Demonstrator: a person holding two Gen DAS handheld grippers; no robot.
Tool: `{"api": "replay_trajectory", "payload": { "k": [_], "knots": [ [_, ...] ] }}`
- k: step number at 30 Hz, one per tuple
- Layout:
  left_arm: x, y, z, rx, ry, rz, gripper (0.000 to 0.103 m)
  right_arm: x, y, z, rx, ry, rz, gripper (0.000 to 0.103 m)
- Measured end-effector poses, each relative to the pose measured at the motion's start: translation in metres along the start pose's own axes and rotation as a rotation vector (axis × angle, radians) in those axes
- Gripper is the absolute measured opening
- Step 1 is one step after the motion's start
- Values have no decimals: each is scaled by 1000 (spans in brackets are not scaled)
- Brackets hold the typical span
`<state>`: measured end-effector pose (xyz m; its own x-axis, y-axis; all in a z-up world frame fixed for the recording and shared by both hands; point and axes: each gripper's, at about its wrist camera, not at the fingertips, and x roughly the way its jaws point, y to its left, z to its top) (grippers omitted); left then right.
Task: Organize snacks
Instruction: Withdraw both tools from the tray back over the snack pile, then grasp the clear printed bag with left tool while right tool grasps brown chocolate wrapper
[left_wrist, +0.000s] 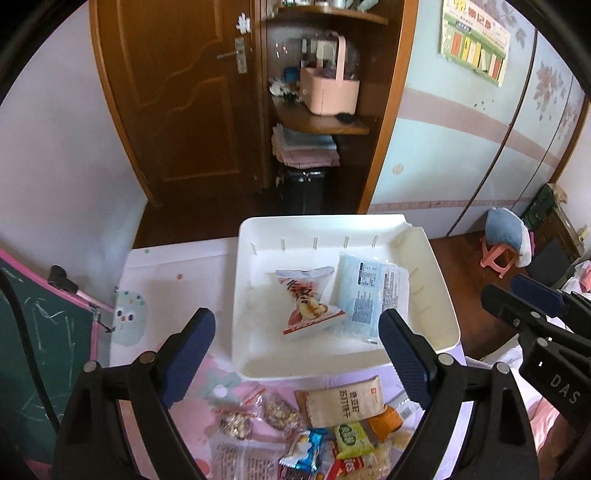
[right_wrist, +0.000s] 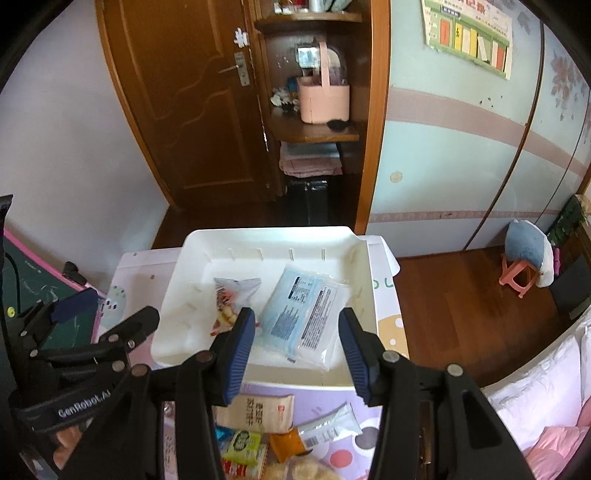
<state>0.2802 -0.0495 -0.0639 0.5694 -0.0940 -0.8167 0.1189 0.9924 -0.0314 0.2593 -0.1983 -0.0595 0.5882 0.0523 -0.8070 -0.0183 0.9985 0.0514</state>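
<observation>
From the left wrist camera, the left gripper hangs spread wide and empty above a white tray — just ahead of its fingertips lie a red-and-white snack packet and a pale blue packet, side by side in the tray; a beige cracker packet tops loose snacks beneath the fingers. From the right wrist camera, the right gripper is likewise released, holding nothing — the pale blue packet sits between and just beyond its fingertips.
</observation>
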Motion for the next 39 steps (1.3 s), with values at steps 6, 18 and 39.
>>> {"api": "replay_trajectory", "payload": {
  "k": [6, 18, 39],
  "knots": [
    [-37, 12, -29, -21, -27, -16, 90, -34, 2, -25, -27, -36, 26, 49],
    [-84, 36, -113, -52, -75, 20, 90, -72, 8, -99, -97, -16, 103, 51],
    [-6, 60, -244, -49, 188, 63, 90, -7, 22, -241, -182, 247, 123, 51]
  ]
}}
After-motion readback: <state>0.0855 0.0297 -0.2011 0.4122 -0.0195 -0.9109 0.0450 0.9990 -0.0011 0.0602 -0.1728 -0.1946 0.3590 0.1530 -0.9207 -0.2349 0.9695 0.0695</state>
